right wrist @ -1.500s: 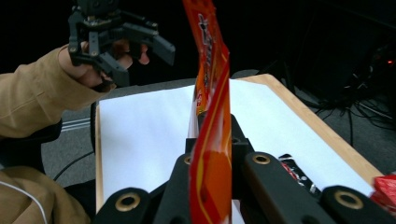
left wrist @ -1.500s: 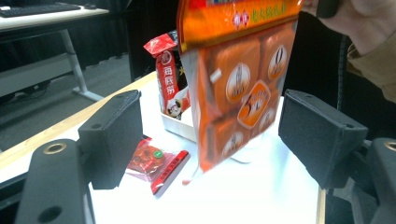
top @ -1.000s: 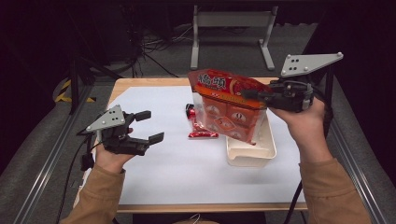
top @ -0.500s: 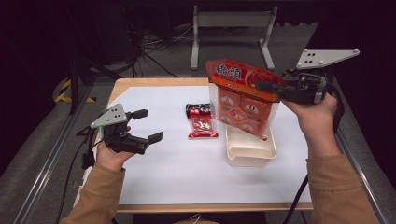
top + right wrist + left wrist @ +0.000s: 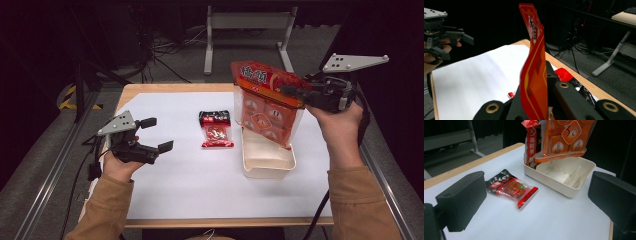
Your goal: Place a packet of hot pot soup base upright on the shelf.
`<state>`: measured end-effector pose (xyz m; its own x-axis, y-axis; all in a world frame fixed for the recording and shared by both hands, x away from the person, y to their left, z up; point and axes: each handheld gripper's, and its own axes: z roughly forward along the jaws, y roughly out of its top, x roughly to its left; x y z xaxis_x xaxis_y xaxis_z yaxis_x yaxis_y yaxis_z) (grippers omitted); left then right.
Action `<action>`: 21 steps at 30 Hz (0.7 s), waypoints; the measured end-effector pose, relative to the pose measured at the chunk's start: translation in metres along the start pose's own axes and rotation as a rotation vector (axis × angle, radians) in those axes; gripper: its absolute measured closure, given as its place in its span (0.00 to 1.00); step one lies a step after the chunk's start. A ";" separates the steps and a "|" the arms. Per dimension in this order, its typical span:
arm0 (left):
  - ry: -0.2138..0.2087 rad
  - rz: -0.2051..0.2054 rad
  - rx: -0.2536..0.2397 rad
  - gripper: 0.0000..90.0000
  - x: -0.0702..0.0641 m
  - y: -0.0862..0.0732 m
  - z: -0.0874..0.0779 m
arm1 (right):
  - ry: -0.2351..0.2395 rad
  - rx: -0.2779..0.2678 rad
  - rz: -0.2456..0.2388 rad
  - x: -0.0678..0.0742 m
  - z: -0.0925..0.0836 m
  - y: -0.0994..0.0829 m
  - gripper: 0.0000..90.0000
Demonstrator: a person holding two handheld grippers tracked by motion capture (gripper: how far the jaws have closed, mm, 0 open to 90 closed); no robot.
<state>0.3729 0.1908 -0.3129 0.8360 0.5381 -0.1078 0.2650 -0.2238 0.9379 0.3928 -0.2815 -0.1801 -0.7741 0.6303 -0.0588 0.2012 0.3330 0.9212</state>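
Right tongs (image 5: 292, 92): clamped on large orange-red printed plastic bag (image 5: 262, 102), held above white rectangular plastic tray (image 5: 267, 162). Left tongs (image 5: 152, 135): open, empty, over white counter (image 5: 190, 185). Small red-and-black snack packet (image 5: 216, 129): flat beside tray.

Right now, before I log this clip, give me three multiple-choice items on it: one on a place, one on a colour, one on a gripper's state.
1. Where does the small red-and-black packet lie?
A. in the tray
B. on the white sheet beside the tray
C. on the floor

2. What colour is the tray?
A. cream-white
B. blue
C. black

3. How does the right gripper stand?
A. open and empty
B. shut on the large orange bag
C. resting on the table

Answers:
1 B, it lies flat on the sheet, apart from the tray.
2 A, its walls look cream-white.
3 B, its jaws pinch the bag's top edge.
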 end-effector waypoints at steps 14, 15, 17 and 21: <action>0.002 -0.006 0.016 0.04 0.003 -0.001 0.001 | -0.007 -0.001 0.052 -0.008 0.004 -0.020 0.99; 0.002 -0.009 0.017 0.04 0.003 -0.002 0.001 | -0.007 -0.003 0.054 -0.009 0.004 -0.021 0.99; 0.004 -0.007 0.017 0.04 0.003 -0.002 0.001 | -0.010 -0.003 0.059 -0.010 0.005 -0.024 0.99; 0.006 -0.004 0.018 0.04 0.003 -0.002 0.002 | -0.026 0.002 0.068 -0.012 0.007 -0.031 0.99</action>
<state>0.3761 0.1916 -0.3162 0.8321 0.5437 -0.1097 0.2770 -0.2359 0.9315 0.3999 -0.2941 -0.2112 -0.7428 0.6695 -0.0061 0.2543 0.2906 0.9224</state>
